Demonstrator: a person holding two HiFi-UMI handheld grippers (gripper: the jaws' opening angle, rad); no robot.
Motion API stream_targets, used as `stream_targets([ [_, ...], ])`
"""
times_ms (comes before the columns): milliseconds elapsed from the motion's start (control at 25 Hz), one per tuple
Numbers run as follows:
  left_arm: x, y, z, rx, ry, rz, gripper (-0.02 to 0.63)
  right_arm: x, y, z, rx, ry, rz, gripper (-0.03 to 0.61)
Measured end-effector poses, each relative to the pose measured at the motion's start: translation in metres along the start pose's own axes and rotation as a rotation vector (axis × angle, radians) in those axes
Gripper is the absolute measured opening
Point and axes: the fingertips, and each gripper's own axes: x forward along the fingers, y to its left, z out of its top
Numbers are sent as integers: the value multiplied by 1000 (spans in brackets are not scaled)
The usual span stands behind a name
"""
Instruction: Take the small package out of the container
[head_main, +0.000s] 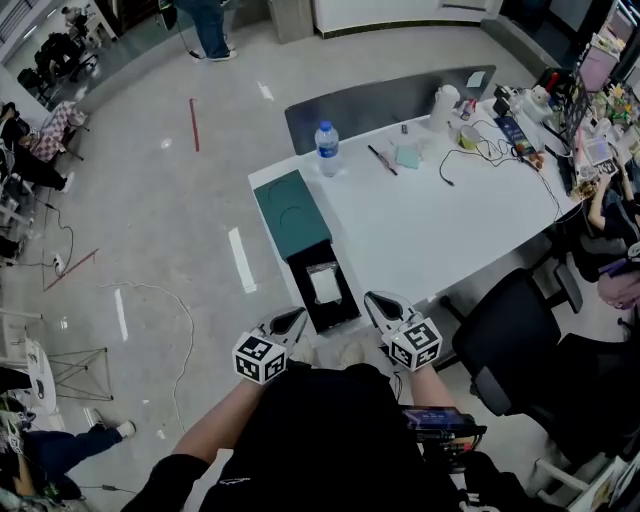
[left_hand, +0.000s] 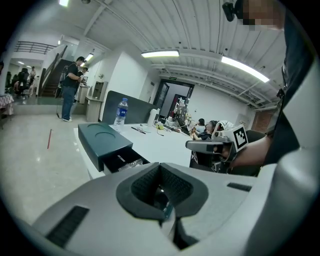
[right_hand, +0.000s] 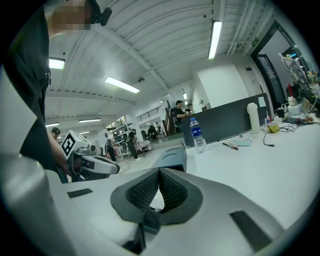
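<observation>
Because white bench (head_main: 430, 235) is smooth, dark green rectangular container (head_main: 292, 212) at bench corner may skid if bumped. Left gripper (head_main: 292, 320) and right gripper (head_main: 377, 300), both pressed together, empty, may strike black open drawer (head_main: 300, 277). Small clear-wrapped package (head_main: 325, 285) lies inside drawer; film may slip from pinch.

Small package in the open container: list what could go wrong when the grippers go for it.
1. Both the left gripper and right gripper are shut; going in like that would likely push the small package rather than grasp it.
2. The container lies along the table's edge; a nudge may slide it off.
</observation>
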Motion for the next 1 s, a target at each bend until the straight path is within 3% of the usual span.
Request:
stream_targets([
  [600,34,17,8,56,94,-118,9,13,-6,4,29,-6,-97,26],
  [1000,64,7,-5,208,270,-168,9,22,-3,-2,34,4,-90,26],
])
